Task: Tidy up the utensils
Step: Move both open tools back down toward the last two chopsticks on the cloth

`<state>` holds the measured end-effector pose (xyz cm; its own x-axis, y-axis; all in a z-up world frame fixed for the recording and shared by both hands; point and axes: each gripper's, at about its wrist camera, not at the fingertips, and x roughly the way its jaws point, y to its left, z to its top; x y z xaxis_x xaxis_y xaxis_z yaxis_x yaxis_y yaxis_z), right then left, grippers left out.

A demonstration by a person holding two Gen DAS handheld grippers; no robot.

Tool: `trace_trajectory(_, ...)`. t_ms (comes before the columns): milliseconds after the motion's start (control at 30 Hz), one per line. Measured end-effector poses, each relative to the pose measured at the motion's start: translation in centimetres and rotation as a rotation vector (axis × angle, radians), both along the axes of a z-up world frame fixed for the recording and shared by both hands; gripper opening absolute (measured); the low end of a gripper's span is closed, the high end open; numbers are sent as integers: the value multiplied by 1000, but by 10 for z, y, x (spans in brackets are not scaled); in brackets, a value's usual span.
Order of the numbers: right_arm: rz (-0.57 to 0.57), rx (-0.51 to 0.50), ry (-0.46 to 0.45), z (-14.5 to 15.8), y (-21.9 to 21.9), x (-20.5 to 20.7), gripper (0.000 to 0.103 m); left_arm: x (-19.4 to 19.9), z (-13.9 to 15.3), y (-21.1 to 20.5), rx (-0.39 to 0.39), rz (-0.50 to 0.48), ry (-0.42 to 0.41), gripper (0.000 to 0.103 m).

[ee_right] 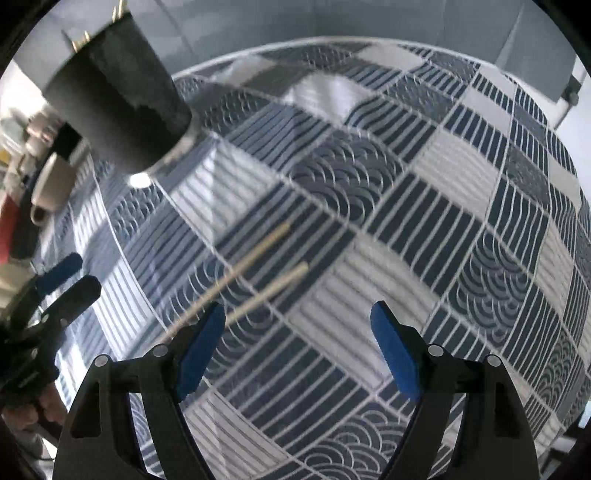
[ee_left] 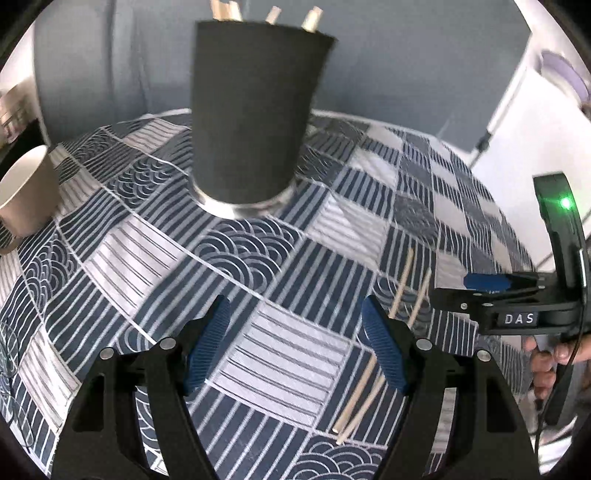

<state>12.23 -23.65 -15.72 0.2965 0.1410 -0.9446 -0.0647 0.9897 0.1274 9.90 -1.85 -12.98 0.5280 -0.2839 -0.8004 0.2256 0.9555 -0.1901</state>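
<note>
Both grippers hang over a table covered with a blue-and-white patterned cloth (ee_left: 258, 258). The left gripper (ee_left: 295, 343) has its blue pads spread wide with nothing between them. The right gripper (ee_right: 297, 350) is likewise spread and empty.

A black cup (ee_left: 255, 110) stands upright on the cloth at 12 o'clock in the left view and at 10 o'clock in the right view (ee_right: 114, 99); pale sticks (ee_left: 312, 20) poke out of its top. Two chopsticks (ee_left: 369, 376) lie loose on the cloth, side by side, near 4 o'clock in the left view, partly hidden behind that gripper's right finger. In the right view the chopsticks (ee_right: 266, 266) lie just ahead of the left finger, running toward 8 o'clock.

A beige mug (ee_left: 26, 192) sits at 9 o'clock, well apart from the cup.

The right gripper (ee_left: 487, 284) shows at 3 o'clock in the left view.
</note>
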Motion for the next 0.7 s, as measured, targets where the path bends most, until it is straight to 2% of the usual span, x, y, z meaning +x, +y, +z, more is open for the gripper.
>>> trace_trajectory(300, -52, -7, 21, -11, 2, -1, 77, -12, -20, -27, 58, -89, 50, 73)
trace_trajectory(467, -53, -61, 15, -11, 8, 6, 79, -12, -27, -36, 83, -113, 83, 73)
trace_trajectory(567, -43, -84, 0, -12, 12, 6, 79, -13, -29, -40, 96, -126, 84, 77)
trace_trajectory(700, -34, -88, -5, -11, 12, 6, 78, -13, -30, -54, 198, -168, 75, 79)
